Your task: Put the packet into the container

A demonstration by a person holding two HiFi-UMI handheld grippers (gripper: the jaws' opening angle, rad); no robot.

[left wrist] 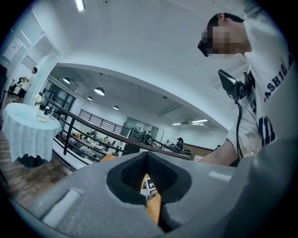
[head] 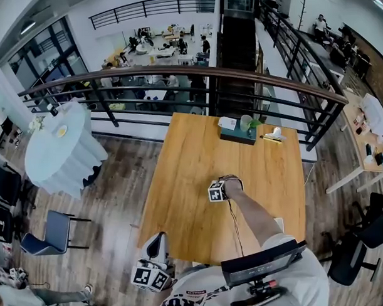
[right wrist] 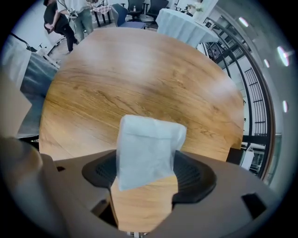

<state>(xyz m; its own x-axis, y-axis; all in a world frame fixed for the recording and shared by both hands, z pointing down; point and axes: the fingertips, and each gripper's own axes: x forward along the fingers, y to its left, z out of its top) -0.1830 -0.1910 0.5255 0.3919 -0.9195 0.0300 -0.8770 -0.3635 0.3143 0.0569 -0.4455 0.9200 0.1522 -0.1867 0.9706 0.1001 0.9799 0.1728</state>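
Starting nearest the person, the left hand-held gripper [head: 157,239] hangs off the near edge of the surface [head: 191,155]. Its jaws are drawn together with nothing between them, and it takes no part in the work at present.

The right hand-held gripper [right wrist: 148,157] is over the middle of the surface, pointing steeply down. The white packet [right wrist: 145,144] sits between its jaws, and the pads appear to bear on its two side edges. The packet's upper right corner is creased. Finding: grasping the packet, grip judged light.

The container [head: 237,137] is a dark tray at the far edge, right of centre, well apart from the packet. A white cup [head: 245,122] and a small plant [head: 256,123] appear to stand in it. A small white and yellow item [head: 274,136] lies just beside it, toward the far right corner.

Risks, as judged:
1. The packet looks thin and soft. Pinched by its edges, it may buckle and slide out on the lift or the carry.
2. The carry crosses the far half of the surface, which gives a weak hold time to fail.
3. Free room in the container looks small. A low approach could strike the cup or plant, or leave the packet on the rim.
4. Nothing steadies the container, so a push could shift it toward the railing [head: 176,77].
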